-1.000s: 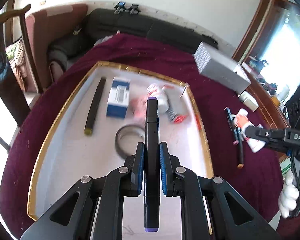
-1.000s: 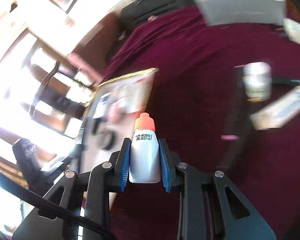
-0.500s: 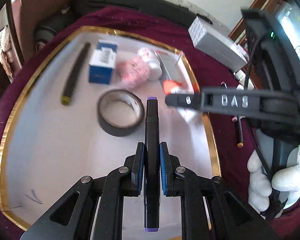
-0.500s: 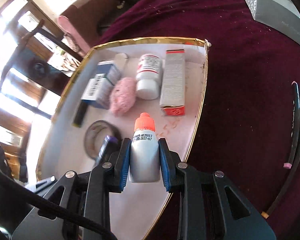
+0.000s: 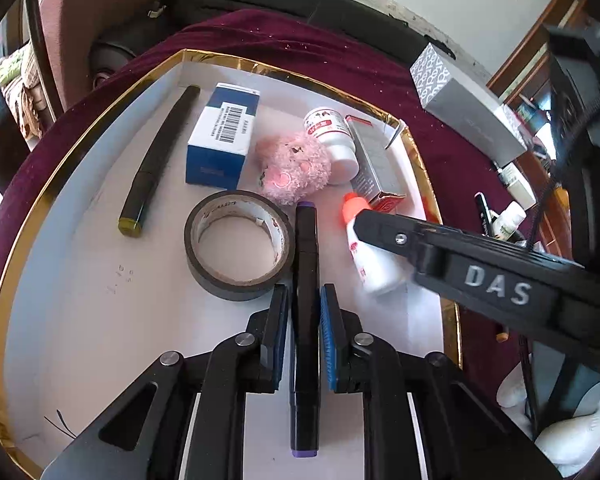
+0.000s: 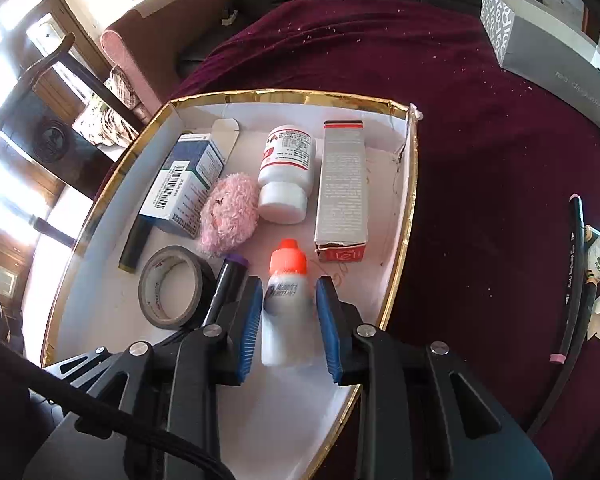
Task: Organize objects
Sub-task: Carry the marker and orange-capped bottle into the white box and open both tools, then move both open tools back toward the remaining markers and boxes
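A gold-rimmed white tray (image 5: 80, 280) (image 6: 404, 216) lies on the maroon cloth. My left gripper (image 5: 305, 300) is low over the tray with its jaws slightly apart around a black marker with purple caps (image 5: 306, 264). My right gripper (image 6: 288, 300) has its jaws spread beside a small white bottle with an orange cap (image 6: 286, 300), which lies on the tray floor. The bottle (image 5: 370, 256) also shows in the left wrist view under the right gripper's finger.
In the tray lie a tape roll (image 5: 238, 244), a pink fluffy toy (image 5: 296, 168), a blue box (image 5: 222, 136), a white pill bottle (image 6: 286, 176), a grey-red carton (image 6: 342, 196) and a black marker (image 5: 156, 164). Markers (image 6: 572, 280) and a grey box (image 6: 540, 40) lie on the cloth at right.
Both grippers have come down onto the tray. The right jaws have opened, and the orange-capped bottle now rests on the tray floor. The left jaws have loosened around the marker.
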The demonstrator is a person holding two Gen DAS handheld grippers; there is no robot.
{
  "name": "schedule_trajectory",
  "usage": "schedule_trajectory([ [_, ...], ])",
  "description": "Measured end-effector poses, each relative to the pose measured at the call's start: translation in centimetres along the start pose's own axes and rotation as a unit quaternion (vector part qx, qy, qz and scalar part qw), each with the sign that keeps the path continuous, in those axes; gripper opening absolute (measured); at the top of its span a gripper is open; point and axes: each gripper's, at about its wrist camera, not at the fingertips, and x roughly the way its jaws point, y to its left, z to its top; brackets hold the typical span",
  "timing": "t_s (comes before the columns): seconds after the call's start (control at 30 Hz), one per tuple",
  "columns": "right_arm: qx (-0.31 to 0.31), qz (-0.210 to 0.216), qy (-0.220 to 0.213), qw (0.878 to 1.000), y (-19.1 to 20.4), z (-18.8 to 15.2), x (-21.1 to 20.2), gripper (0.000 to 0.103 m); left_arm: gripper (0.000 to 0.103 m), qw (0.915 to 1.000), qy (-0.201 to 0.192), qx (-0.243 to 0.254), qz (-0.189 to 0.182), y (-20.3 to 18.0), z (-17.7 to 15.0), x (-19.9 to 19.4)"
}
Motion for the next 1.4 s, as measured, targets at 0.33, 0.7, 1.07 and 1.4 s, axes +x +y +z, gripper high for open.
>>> schedule_trajectory([
  [0.33, -0.015, -0.08, -0.114, 0.99, -1.9, 0.1, -10.1, 0.037, 0.033, 0.9958, -0.091, -0.009, -0.008, -0.4, 0.3, -5.1],
  [0.7, 0.101, -0.136, -0.23, 0.958, -14.8, -4.1, -18.3, 0.103, 0.043, 0.9846, -0.148, 0.04, -0.083, -6.6, 1.4, -8.9],
  [1.07, 0.287, -0.165, -0.196, 0.923, -29.8, -11.5, -19.5, 0.103, 0.044, 0.9888, -0.062, 0.087, -0.104, -13.7, 0.3, -4.2],
  [1.4, 0.338, -0.146, -0.241, 0.898, -32.9, -11.6, -17.1, 0.103, 0.044, 0.9803, -0.018, 0.176, -0.088, -21.1, -1.1, 0.5],
])
